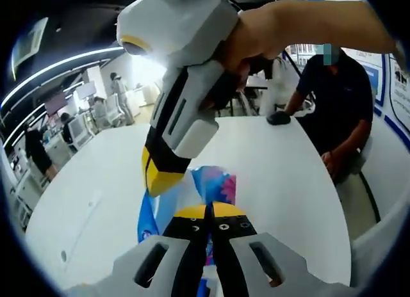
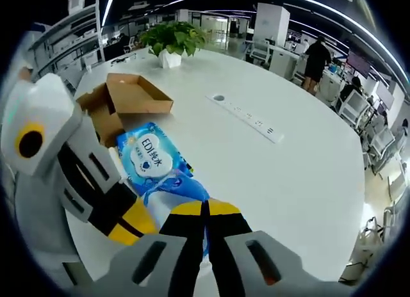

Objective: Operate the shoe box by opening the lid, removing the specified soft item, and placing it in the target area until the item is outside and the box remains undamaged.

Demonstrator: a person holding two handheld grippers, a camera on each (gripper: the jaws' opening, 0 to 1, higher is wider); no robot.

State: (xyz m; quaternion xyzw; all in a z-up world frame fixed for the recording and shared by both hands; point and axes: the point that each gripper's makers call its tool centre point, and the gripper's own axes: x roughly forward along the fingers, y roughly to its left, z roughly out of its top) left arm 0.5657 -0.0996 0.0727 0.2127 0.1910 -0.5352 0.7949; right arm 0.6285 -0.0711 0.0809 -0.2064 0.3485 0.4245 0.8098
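A soft pack of wet wipes (image 2: 154,157), blue with a white label, lies on the white table (image 2: 275,182) outside the brown cardboard shoe box (image 2: 131,92), which stands open just behind it. My right gripper (image 2: 206,208) is shut on the pack's near edge. My left gripper (image 2: 128,230) reaches in from the left at the pack's side. In the left gripper view, the same pack (image 1: 218,185) shows blue and pink beyond my left gripper (image 1: 209,211), whose jaws are shut on its edge. A hand holds the right gripper (image 1: 159,182), coming down from above onto the pack.
A potted plant (image 2: 172,38) stands at the table's far end and a white power strip (image 2: 246,118) lies mid-table. A seated person (image 1: 336,98) rests a hand by a black object (image 1: 278,118) at the table edge. Desks and chairs surround the table.
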